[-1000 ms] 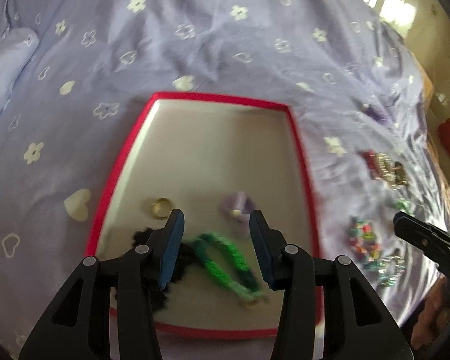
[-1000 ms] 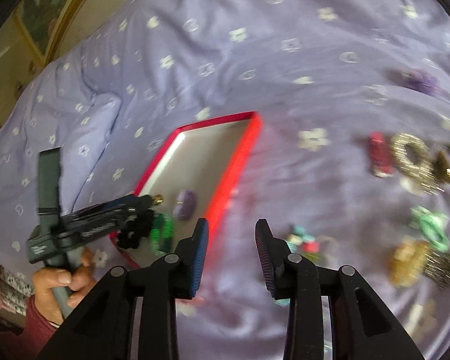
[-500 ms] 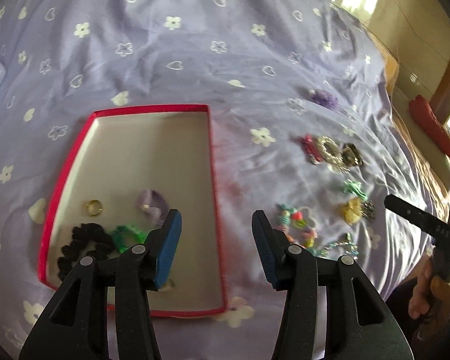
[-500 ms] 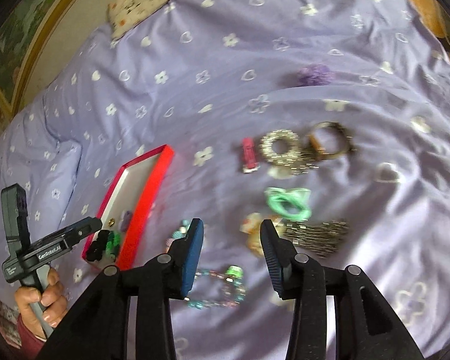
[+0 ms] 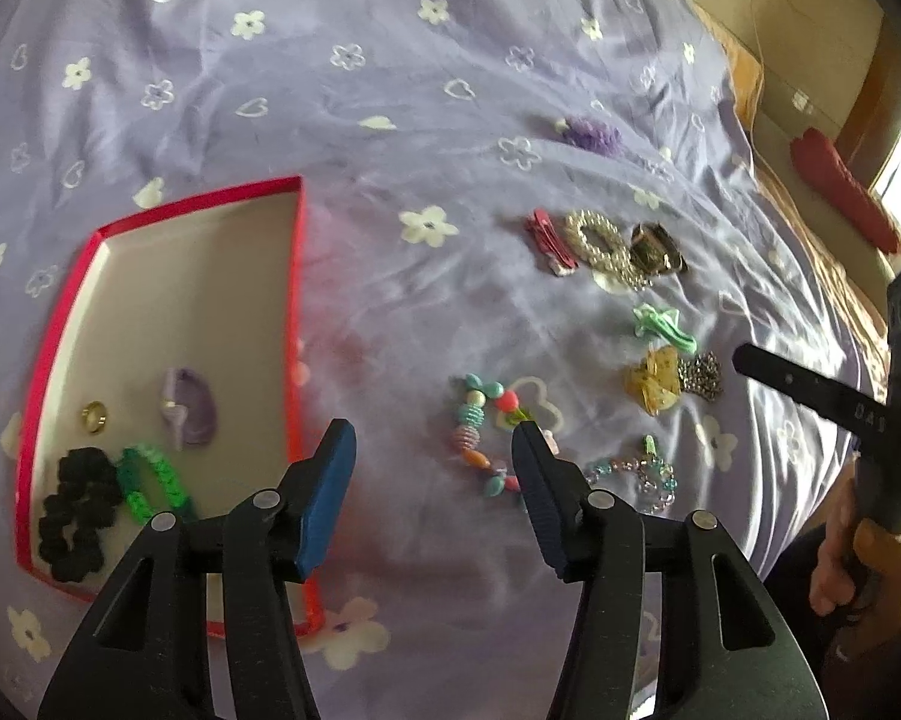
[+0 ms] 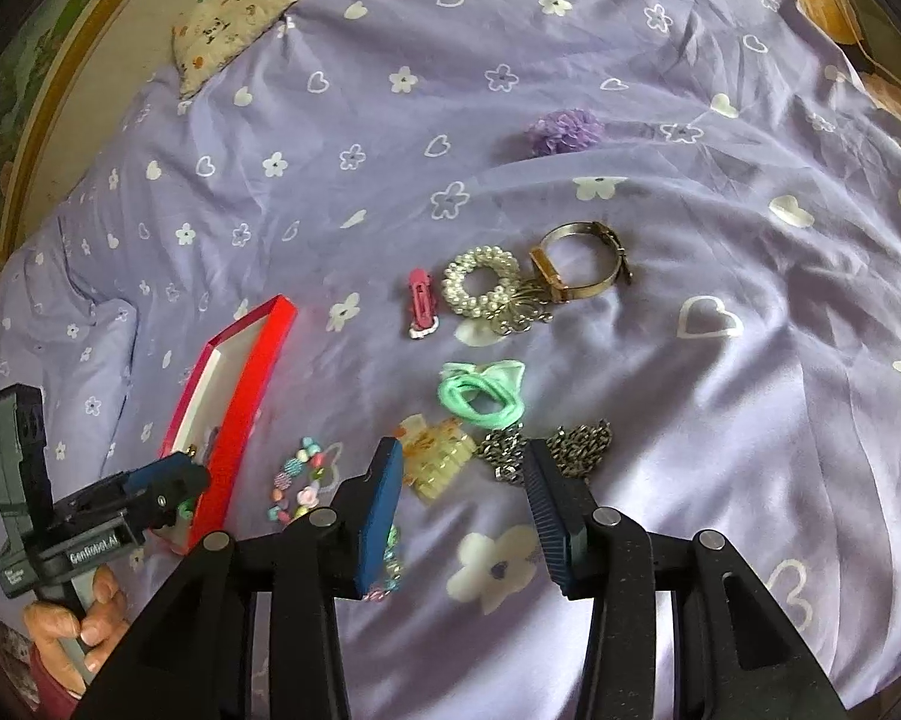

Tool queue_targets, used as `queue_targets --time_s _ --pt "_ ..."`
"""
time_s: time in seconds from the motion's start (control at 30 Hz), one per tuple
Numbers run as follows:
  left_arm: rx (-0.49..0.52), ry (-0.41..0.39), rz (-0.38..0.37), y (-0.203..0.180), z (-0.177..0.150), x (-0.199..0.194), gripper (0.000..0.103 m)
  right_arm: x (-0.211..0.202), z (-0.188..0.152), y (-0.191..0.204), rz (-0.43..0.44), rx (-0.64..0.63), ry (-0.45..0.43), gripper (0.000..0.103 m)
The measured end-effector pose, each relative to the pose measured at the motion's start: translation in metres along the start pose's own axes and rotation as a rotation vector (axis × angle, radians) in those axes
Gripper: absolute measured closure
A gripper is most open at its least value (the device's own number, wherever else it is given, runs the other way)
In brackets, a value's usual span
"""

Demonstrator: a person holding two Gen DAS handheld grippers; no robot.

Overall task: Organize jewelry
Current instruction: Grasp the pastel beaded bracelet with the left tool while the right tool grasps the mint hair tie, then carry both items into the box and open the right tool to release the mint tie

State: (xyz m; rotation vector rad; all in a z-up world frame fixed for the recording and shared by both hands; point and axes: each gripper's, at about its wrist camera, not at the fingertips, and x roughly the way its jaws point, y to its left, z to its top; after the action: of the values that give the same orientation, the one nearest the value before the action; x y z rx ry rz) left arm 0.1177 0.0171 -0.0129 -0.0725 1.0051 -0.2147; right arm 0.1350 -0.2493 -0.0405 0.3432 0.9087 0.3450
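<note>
On lilac bedspread (image 5: 390,90), red tray (image 5: 294,300) lying at 9 o'clock, holding black scrunchie (image 5: 78,510), green band (image 5: 150,480), purple tie (image 5: 189,408), gold ring (image 5: 93,418). Left gripper (image 5: 429,462) hovering released beside beaded bracelet (image 5: 480,426). Right gripper (image 6: 462,498) hovering spread over yellow claw clip (image 6: 438,459), chain (image 6: 576,441) at 12 o'clock.

Pastel bead bracelet (image 6: 384,564) mostly hidden behind right gripper's (image 6: 462,504) blue pad at 7 o'clock. Red tray (image 6: 234,414) contents blocked by its wall & left gripper (image 6: 177,483).
</note>
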Motion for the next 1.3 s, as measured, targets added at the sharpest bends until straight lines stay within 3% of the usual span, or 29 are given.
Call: queue_targets --time_s 0.57,0.63,0.7,0.77,0.8,0.9,1.3 --pt "0.038 0.116 -0.021 -0.020 0.000 0.065 0.047 0.056 0.015 -0.010 0.049 0.030 0.117 0.059" --pt "0.036 0.115 -0.035 -0.021 0.000 0.066 0.047 0.058 0.014 -0.011 0.053 0.031 0.115 0.062" --pt "0.039 0.115 -0.051 -0.023 0.001 0.067 0.048 0.058 0.014 -0.011 0.055 0.029 0.108 0.077" --pt "0.056 0.108 -0.053 -0.028 0.001 0.068 0.053 0.056 0.015 -0.010 0.057 0.024 0.097 0.086" --pt "0.069 0.103 -0.062 -0.030 0.000 0.069 0.061 0.054 0.015 -0.008 0.055 0.016 0.090 0.094" --pt "0.080 0.096 -0.097 -0.033 0.000 0.069 0.091 0.051 0.017 -0.004 0.033 -0.004 0.075 0.095" --pt "0.071 0.041 -0.090 -0.021 -0.003 0.041 0.092 0.024 0.022 0.012 0.070 -0.005 0.002 0.095"
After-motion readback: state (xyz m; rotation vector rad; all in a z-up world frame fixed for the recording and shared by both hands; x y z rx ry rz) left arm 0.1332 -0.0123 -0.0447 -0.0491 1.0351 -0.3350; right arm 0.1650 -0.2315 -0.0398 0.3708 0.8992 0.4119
